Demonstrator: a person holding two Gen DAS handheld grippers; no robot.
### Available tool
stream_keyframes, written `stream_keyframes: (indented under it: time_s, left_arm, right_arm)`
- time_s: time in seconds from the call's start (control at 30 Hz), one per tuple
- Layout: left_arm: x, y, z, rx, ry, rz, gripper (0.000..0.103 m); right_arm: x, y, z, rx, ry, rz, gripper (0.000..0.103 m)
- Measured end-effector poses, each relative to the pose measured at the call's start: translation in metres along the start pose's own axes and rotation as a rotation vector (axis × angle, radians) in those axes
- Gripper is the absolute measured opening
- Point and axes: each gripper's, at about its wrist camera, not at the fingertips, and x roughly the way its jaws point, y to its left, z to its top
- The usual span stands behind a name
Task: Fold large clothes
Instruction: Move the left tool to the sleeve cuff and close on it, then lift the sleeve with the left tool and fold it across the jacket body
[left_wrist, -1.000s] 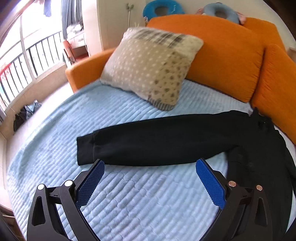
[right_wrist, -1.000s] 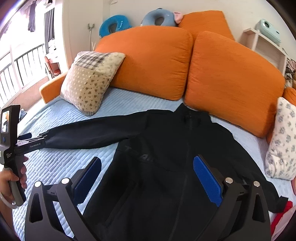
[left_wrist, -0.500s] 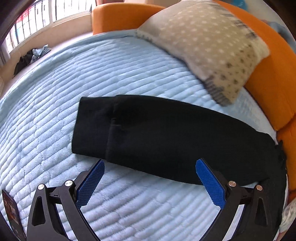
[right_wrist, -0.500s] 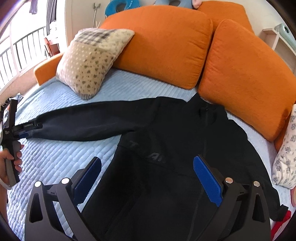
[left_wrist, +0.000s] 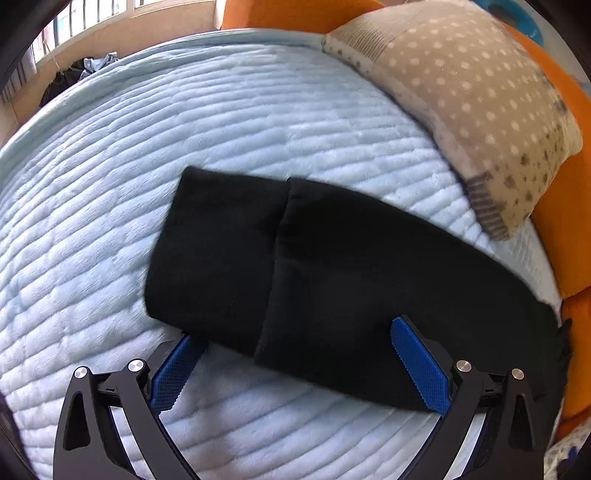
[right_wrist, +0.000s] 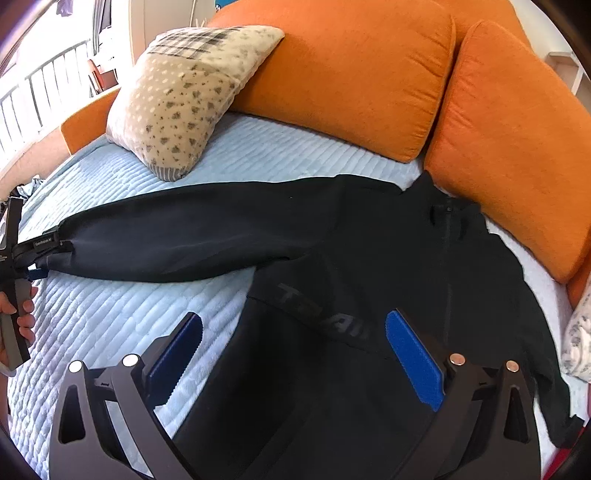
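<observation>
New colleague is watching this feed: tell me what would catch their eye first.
The black jacket spread flat on the light-blue quilt, one sleeve stretched out sideways. Behind it, big orange cushions line the back, a spotted pillow leaning on them. The left gripper is open around the sleeve's cuff end.

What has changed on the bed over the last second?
The left gripper has moved in on the jacket's sleeve: the cuff now reaches between its open fingers, where before it lay ahead of them. Nothing is gripped yet. The right gripper has edged forward over the jacket, open throughout. The jacket stays spread flat on the blue blanket, the pillow unmoved.
</observation>
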Motion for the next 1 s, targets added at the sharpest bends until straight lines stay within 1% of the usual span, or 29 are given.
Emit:
stream_keyframes:
  time_s: [0.07, 0.13, 0.17, 0.2, 0.23, 0.27, 0.3, 0.33, 0.37, 0.4, 0.43, 0.47, 0.5, 0.53, 0.6, 0.63, 0.7, 0.77, 0.8, 0.83, 0.9, 0.97, 1.0]
  left_arm:
    - [0.003, 0.0, 0.005, -0.037, 0.001, -0.018, 0.1]
    - [0.004, -0.001, 0.006, -0.046, -0.011, -0.021, 0.098]
    - [0.004, -0.002, 0.006, -0.041, -0.023, -0.01, 0.089]
    - [0.004, -0.002, 0.007, -0.041, -0.035, 0.011, 0.073]
    - [0.002, 0.0, 0.007, -0.055, -0.052, 0.03, 0.066]
    - [0.001, 0.003, 0.007, -0.071, -0.06, 0.032, 0.054]
    - [0.001, 0.007, 0.007, -0.089, -0.067, 0.02, 0.047]
    - [-0.001, 0.01, 0.008, -0.096, -0.065, 0.005, 0.046]
    - [0.0, 0.011, 0.009, -0.087, -0.061, -0.001, 0.042]
    - [0.0, 0.01, 0.009, -0.074, -0.061, -0.004, 0.039]
    - [0.0, 0.009, 0.01, -0.059, -0.063, -0.011, 0.038]
    - [0.0, 0.008, 0.011, -0.046, -0.06, -0.026, 0.033]
    - [-0.001, 0.006, 0.011, -0.046, -0.059, -0.038, 0.03]
    - [-0.003, 0.005, 0.011, -0.047, -0.06, -0.044, 0.029]
    - [-0.009, -0.002, 0.009, -0.035, -0.063, -0.05, 0.026]
    - [-0.016, -0.003, 0.007, -0.023, -0.071, -0.047, 0.026]
    - [-0.028, -0.017, 0.007, 0.032, -0.093, -0.01, 0.026]
    - [-0.04, -0.032, 0.009, 0.079, -0.112, -0.005, 0.025]
    - [-0.046, -0.039, 0.01, 0.103, -0.122, 0.0, 0.025]
    - [-0.054, -0.049, 0.013, 0.129, -0.136, 0.0, 0.025]
    - [-0.071, -0.067, 0.014, 0.171, -0.162, 0.002, 0.025]
    - [-0.089, -0.086, 0.015, 0.21, -0.185, -0.024, 0.025]
    - [-0.1, -0.104, 0.016, 0.246, -0.207, -0.026, 0.025]
  right_arm:
    - [0.01, 0.0, 0.002, 0.0, -0.006, 0.01, 0.092]
    - [0.021, -0.003, 0.005, 0.015, -0.005, 0.025, 0.08]
    - [0.027, -0.006, 0.006, 0.026, 0.0, 0.026, 0.075]
    - [0.034, -0.011, 0.008, 0.043, 0.01, 0.029, 0.066]
    - [0.039, -0.014, 0.009, 0.055, 0.021, 0.038, 0.056]
    - [0.048, -0.021, 0.011, 0.08, 0.03, 0.052, 0.053]
    - [0.056, -0.028, 0.012, 0.107, 0.033, 0.057, 0.048]
    - [0.064, -0.034, 0.014, 0.128, 0.042, 0.061, 0.038]
    - [0.071, -0.039, 0.015, 0.146, 0.05, 0.073, 0.034]
    - [0.08, -0.044, 0.017, 0.163, 0.059, 0.092, 0.027]
    - [0.088, -0.048, 0.018, 0.181, 0.059, 0.102, 0.017]
    - [0.094, -0.052, 0.019, 0.197, 0.058, 0.102, 0.014]
    - [0.1, -0.055, 0.022, 0.216, 0.056, 0.114, 0.011]
    - [0.106, -0.058, 0.023, 0.253, 0.047, 0.144, 0.01]
    - [0.112, -0.06, 0.024, 0.294, 0.036, 0.17, 0.009]
    - [0.115, -0.058, 0.023, 0.301, 0.038, 0.161, 0.009]
    - [0.119, -0.056, 0.017, 0.308, 0.051, 0.143, 0.007]
    - [0.12, -0.057, 0.007, 0.349, 0.054, 0.14, 0.007]
    - [0.12, -0.056, 0.001, 0.356, 0.045, 0.122, 0.006]
    - [0.12, -0.055, -0.002, 0.358, 0.041, 0.118, 0.006]
    - [0.129, -0.053, -0.009, 0.358, 0.065, 0.121, 0.005]
    - [0.132, -0.049, -0.014, 0.362, 0.069, 0.115, 0.005]
    - [0.132, -0.047, -0.016, 0.356, 0.064, 0.107, 0.005]
